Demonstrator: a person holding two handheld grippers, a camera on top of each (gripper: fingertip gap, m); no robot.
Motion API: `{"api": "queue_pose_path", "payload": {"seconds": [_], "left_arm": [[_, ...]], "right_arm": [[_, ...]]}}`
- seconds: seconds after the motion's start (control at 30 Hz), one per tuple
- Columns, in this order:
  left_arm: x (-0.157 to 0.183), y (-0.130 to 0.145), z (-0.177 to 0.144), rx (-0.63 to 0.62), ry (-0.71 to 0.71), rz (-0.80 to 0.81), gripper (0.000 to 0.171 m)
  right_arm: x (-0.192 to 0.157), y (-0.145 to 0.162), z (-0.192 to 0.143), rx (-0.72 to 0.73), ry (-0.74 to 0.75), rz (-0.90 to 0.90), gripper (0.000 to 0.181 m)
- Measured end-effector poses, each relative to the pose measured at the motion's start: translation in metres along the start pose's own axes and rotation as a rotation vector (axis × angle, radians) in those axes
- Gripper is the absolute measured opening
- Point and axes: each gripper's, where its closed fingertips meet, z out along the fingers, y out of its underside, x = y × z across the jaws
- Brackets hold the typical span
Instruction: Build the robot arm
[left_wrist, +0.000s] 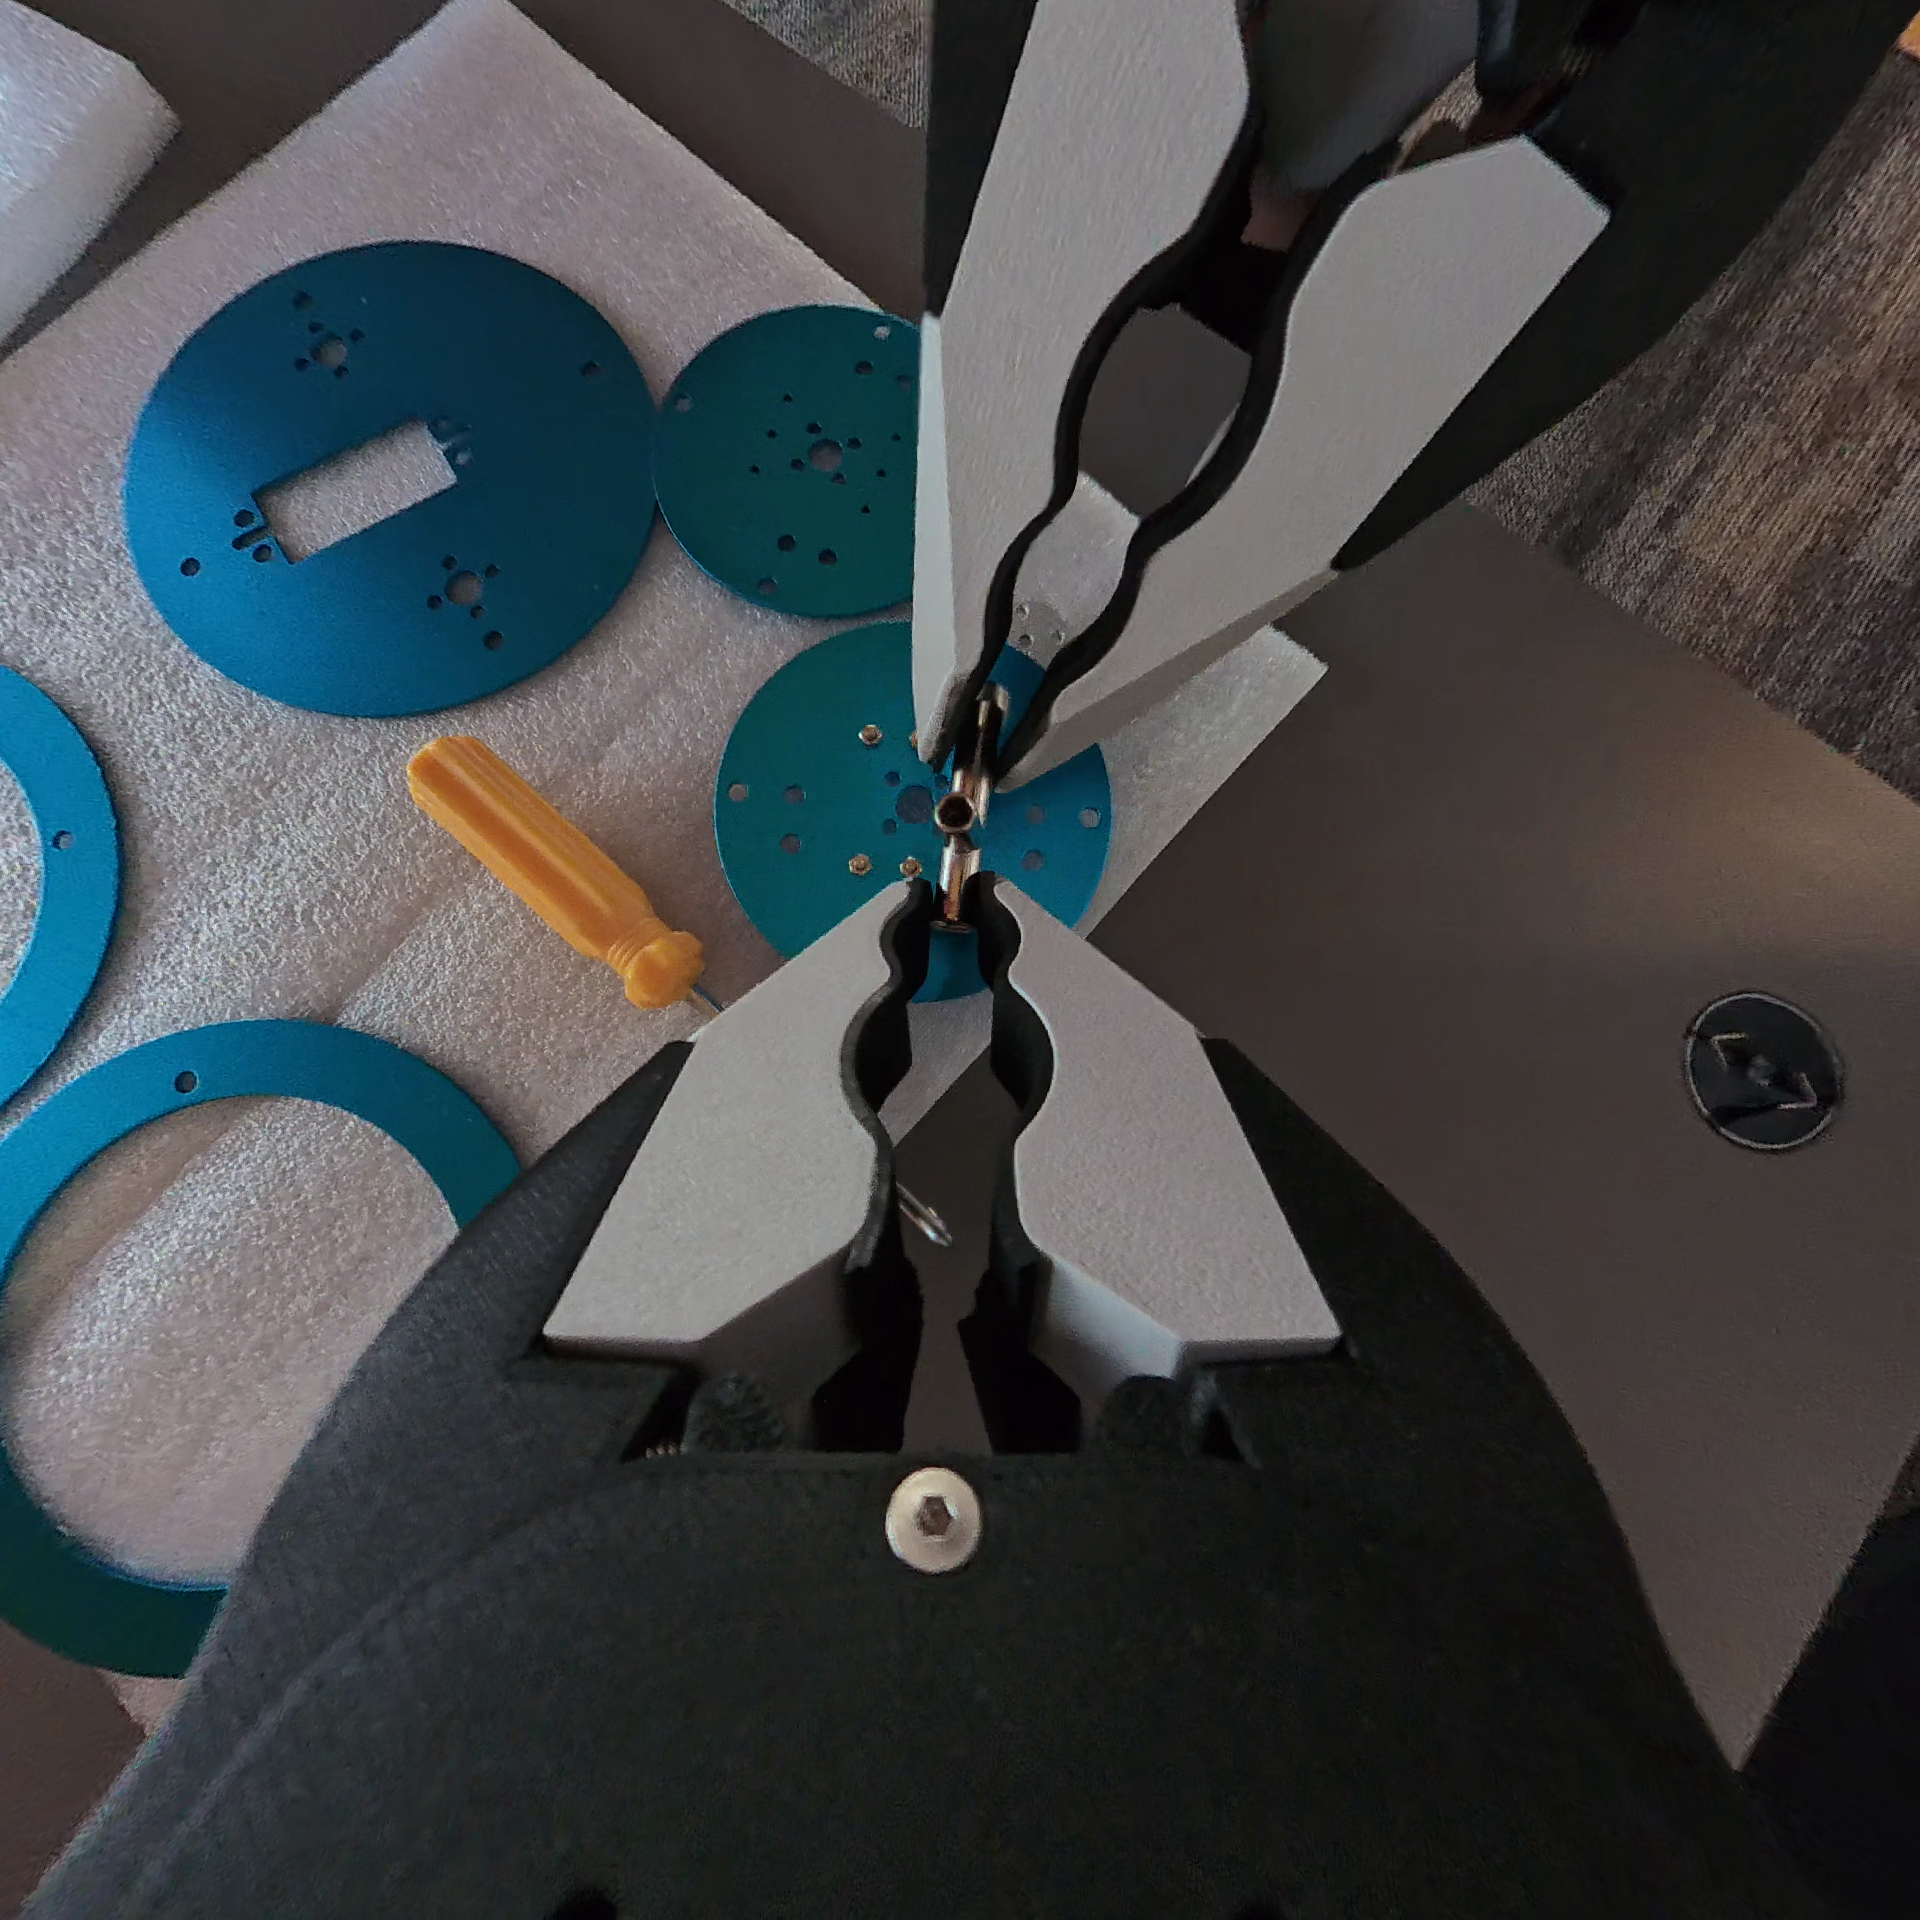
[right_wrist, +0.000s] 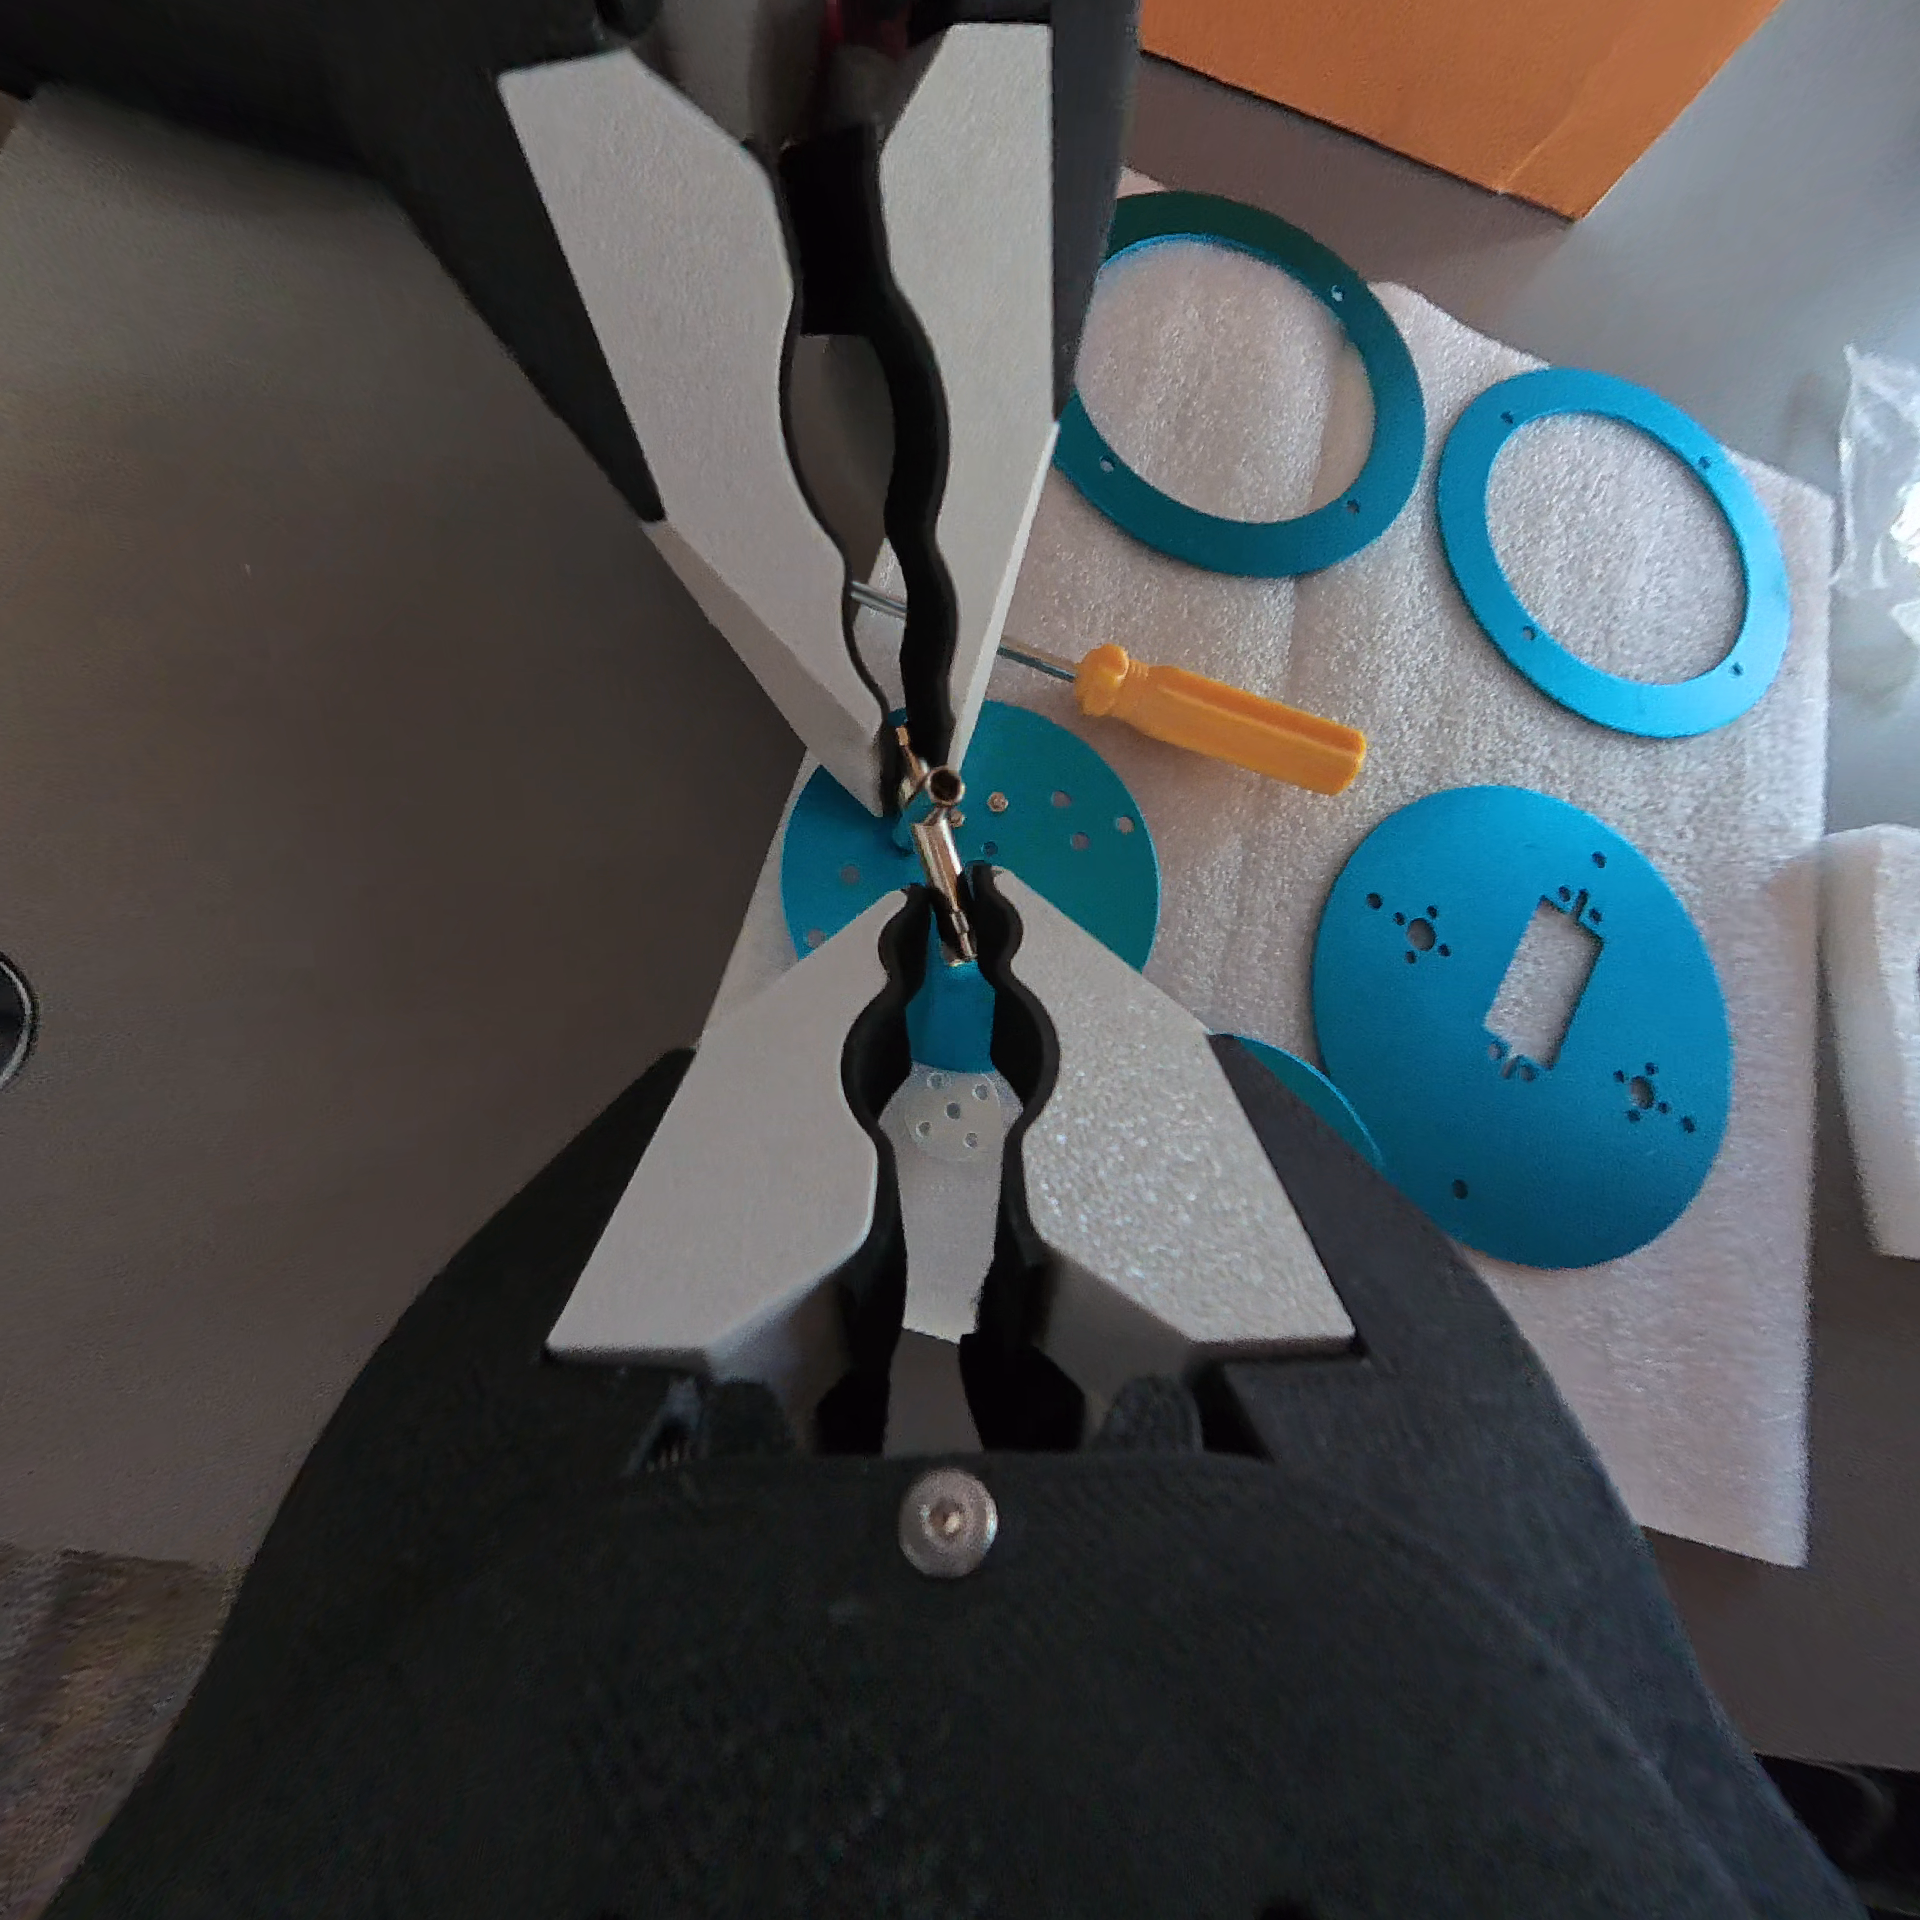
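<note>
My left gripper (left_wrist: 953, 894) is shut on a small silver metal standoff (left_wrist: 953, 871). My right gripper (right_wrist: 948, 894) is shut on a second silver standoff (right_wrist: 938, 864). The two grippers face each other tip to tip. Their metal parts meet at a small open-ended piece (left_wrist: 951, 810) just above a small blue perforated disc (left_wrist: 831, 831), which also shows in the right wrist view (right_wrist: 1060, 831). The right gripper (left_wrist: 971, 753) comes in from the top of the left wrist view. The left gripper (right_wrist: 914, 750) comes in from the top of the right wrist view. How the metal parts join is hidden by the fingertips.
A white foam sheet (right_wrist: 1455, 748) carries a yellow screwdriver (right_wrist: 1216, 727), a large blue disc with a rectangular cutout (right_wrist: 1517, 1029), a medium blue disc (left_wrist: 790, 468), two blue rings (right_wrist: 1397, 416) (right_wrist: 1460, 520) and a small white perforated piece (right_wrist: 951, 1117). Grey tabletop (left_wrist: 1455, 831) lies beside it, orange cardboard (right_wrist: 1455, 83) behind. Left and right tips are no more than a few centimetres apart.
</note>
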Motion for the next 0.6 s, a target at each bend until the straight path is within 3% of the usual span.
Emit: {"api": "queue_pose_path", "payload": {"seconds": [0.1, 0.2, 0.33, 0.5, 0.6], "left_arm": [[-0.001, -0.012, -0.011, 0.06, 0.009, -0.072, 0.007], [-0.019, -0.025, -0.043, 0.195, -0.051, -0.212, 0.007], [-0.074, 0.004, -0.068, 0.195, -0.178, -0.539, 0.007], [-0.098, 0.015, -0.038, 0.1, -0.066, -0.888, 0.007], [-0.104, 0.013, -0.013, 0.052, 0.017, -1.004, 0.007]], "right_arm": [[0.006, -0.007, -0.007, 0.001, 0.032, -0.052, 0.012], [0.018, -0.009, -0.033, 0.001, 0.125, 0.026, 0.033], [0.0, 0.007, -0.082, 0.052, 0.229, 0.212, 0.032], [-0.065, 0.056, -0.109, -0.081, 0.197, 0.327, 0.032], [-0.098, 0.074, -0.113, -0.124, 0.153, 0.367, 0.032]]}}
